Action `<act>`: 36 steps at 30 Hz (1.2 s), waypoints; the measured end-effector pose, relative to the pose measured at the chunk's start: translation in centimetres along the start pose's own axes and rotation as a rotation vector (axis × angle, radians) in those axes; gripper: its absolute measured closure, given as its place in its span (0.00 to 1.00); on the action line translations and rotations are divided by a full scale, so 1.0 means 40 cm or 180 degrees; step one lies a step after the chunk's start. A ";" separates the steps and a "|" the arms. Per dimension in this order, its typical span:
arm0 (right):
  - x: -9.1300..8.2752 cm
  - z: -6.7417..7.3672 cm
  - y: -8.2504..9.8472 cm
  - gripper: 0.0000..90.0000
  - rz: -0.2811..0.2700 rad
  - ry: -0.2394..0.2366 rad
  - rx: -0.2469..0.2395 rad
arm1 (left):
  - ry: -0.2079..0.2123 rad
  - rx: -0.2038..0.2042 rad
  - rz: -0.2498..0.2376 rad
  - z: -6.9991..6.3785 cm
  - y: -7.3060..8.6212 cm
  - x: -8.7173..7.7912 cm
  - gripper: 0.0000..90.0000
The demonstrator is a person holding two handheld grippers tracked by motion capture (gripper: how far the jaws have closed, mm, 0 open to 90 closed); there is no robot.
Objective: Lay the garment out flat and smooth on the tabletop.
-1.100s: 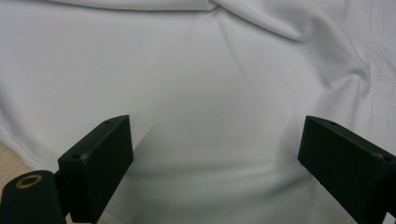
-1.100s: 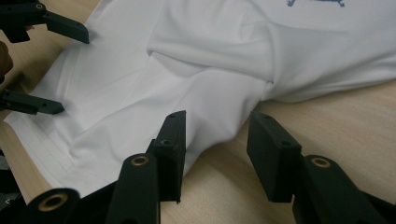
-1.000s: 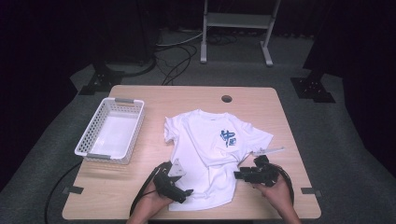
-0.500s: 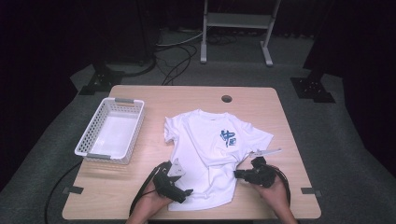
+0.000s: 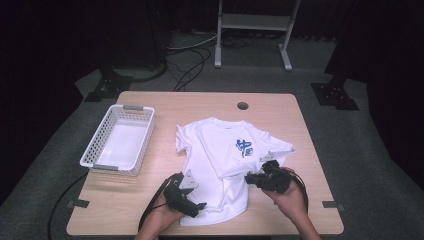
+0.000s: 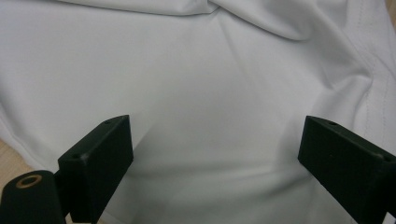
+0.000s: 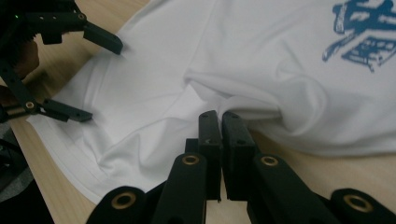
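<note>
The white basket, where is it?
In the high view the white basket sits on the table's left side, left of the T-shirt, not touching it.

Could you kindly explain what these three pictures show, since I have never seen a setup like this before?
There is no robot arm here: a person holds a black two-jaw gripper in each hand. The high view looks down on a wooden table; the two gripper views come from cameras riding on the tools. On the table lie a white T-shirt with a blue print and a white basket. The left gripper has its jaws wide open over the shirt's lower part. The right gripper has its jaws closed, pinching a fold at the shirt's edge, which bunches up at the jaw tips.
</note>
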State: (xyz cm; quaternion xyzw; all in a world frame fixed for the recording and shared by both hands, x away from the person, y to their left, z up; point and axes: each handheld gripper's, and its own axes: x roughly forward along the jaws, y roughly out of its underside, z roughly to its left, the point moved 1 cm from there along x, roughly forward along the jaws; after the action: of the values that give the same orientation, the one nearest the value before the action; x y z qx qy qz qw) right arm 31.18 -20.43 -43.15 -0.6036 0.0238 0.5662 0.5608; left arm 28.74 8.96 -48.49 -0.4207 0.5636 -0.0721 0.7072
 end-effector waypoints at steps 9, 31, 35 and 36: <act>0.143 0.062 -0.206 0.96 0.0315 -0.0089 -0.0443 | -0.0002 0.0019 0.0018 0.002 -0.001 0.000 0.11; 0.194 0.063 -0.176 0.76 0.0449 -0.0242 -0.0474 | -0.0003 0.0018 -0.0014 0.004 0.001 0.001 0.11; 0.196 0.070 -0.143 0.76 0.0470 -0.0229 -0.0511 | -0.0009 0.0014 -0.0013 0.004 0.001 0.001 0.11; 0.199 0.071 -0.138 0.75 0.0480 -0.0227 -0.0520 | -0.0006 0.0016 -0.0014 0.004 0.001 0.000 0.11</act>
State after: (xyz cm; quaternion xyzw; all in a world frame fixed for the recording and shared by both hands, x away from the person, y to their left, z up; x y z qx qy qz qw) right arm 35.82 -11.54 -44.44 -0.6233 0.0029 0.6280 0.4660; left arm 28.87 9.06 -48.53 -0.4203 0.5618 -0.0746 0.7087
